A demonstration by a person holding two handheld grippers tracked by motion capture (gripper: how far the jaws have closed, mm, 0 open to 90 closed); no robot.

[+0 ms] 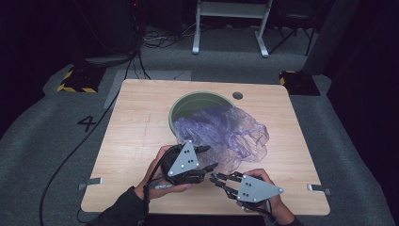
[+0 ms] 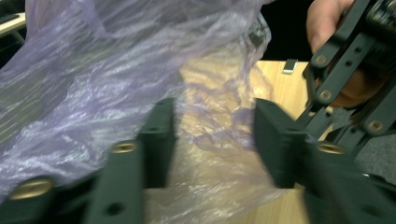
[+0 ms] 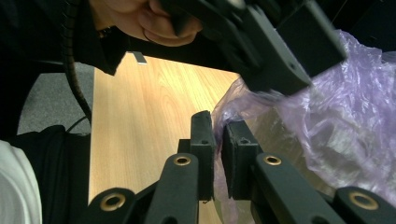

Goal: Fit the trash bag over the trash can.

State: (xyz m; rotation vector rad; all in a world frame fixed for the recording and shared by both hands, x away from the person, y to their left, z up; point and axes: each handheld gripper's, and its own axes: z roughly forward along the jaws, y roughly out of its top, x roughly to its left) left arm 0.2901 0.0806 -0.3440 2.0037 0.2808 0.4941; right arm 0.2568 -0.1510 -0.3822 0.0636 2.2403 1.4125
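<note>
A wooden desk [image 1: 136,141] stands on grey carpet, its top square to the high view. Toward twelve o'clock from the desk's centre stands a round green bin [image 1: 188,106], its mouth open upward. A thin, see-through purple plastic bag [image 1: 221,132] is draped over the bin's rim on the four o'clock side and spills in crumpled folds across the desk toward the near edge, ending close to both grippers.

At about seven o'clock from the bag, the left gripper [image 1: 211,158] is held in the person's left hand [image 1: 157,172], a grey three-cornered plate on top, and points toward three o'clock into the loose film. In the left gripper view its fingers [image 2: 161,140] stand apart with a fold of the bag lying between them; the pads do not press on it, and the picture is blurred.

At about six o'clock from the bag, near the desk's front edge, the right gripper [image 1: 215,179] sits in the right hand [image 1: 270,195] and points toward nine o'clock, its tips just beside those of the left gripper. In the right gripper view its fingers [image 3: 203,140] are drawn almost together and pinch a thin edge of the bag between them, just above the desk.
</note>
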